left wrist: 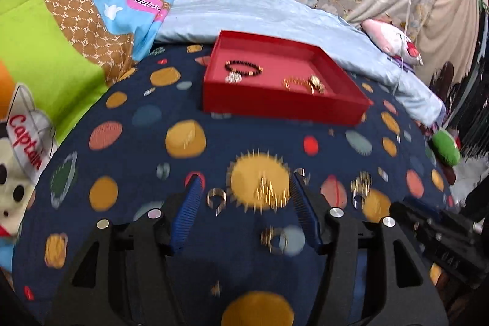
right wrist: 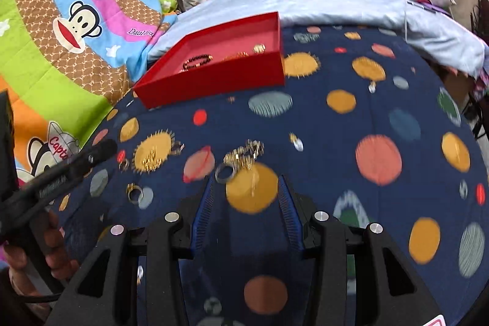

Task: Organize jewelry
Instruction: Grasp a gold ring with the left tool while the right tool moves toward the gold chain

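- Gold chain (left wrist: 270,193) lies loose on the bedspread (left wrist: 122,100) ahead of our left gripper (left wrist: 244,188), jaws apart, empty.
- Right gripper (right wrist: 244,188) also gapes empty (ring (right wrist: 225,172) just ahead).
- Light, limp, slippery: we judge a bunched-middle pinch best, toward the tray (left wrist: 284,107).

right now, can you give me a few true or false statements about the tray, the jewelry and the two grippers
1. The red tray already holds a dark beaded bracelet. True.
2. The tray is empty apart from that bracelet. False: a gold piece lies in it too.
3. Loose rings and gold pieces lie on the navy dotted cloth. True: for example a ring and a gold chain.
4. The right gripper is clamped on a ring. False: its fingers stand apart with only cloth between them.
5. The left gripper carries the tray. False: the tray rests on the cloth beyond it, and its fingers are open.
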Tool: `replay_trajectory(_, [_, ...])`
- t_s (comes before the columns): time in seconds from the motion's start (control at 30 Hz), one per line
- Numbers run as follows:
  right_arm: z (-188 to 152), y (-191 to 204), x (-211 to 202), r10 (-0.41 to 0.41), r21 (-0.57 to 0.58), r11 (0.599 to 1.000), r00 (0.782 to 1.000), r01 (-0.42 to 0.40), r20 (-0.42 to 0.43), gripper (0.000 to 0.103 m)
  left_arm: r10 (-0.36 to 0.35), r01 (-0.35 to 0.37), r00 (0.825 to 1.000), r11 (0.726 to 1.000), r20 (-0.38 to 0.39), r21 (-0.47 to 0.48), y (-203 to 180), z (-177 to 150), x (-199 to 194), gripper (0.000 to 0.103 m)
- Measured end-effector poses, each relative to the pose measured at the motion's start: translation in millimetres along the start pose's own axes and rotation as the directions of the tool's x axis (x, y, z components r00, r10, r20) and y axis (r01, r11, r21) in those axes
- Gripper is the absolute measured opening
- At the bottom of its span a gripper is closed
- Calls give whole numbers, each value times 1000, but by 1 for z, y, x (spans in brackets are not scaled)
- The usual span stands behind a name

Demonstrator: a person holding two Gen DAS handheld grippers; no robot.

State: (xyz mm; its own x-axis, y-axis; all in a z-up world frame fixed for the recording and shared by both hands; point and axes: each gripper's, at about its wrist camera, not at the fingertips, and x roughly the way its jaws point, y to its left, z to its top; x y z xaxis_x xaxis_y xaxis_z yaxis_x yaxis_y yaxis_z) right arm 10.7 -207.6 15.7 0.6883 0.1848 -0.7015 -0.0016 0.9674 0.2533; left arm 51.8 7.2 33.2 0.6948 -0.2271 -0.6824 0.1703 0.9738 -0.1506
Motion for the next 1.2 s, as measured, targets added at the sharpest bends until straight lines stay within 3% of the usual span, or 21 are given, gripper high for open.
replay_trajectory(0.23, [-16,0,-3,-17,-15,1000,1000,17,3,43,9,-7,998,1000,-61,26,-2,-31,4,58])
replay_trajectory(0.6, [-15,4,5,-26,-24,999,999,26,-23,44,16,-15,994,1000,-104,13,-7,-32,17,57])
replay_trajectory(0.73, [-15,4,7,-28,-24,999,999,27,-32,45,43,-41,994,999,-104,16,-7,-31,18,51])
replay_trajectory(1.0, [-15,3,8,-22,-22,1000,999,22,-35,47,18,-21,993,999,-117,-26,-9,-23,19,51])
replay_trajectory(1.2, [-15,3,9,-17,-14,1000,999,17,-36,47,113,-117,984,993,-134,-20,-18,-18,30,51])
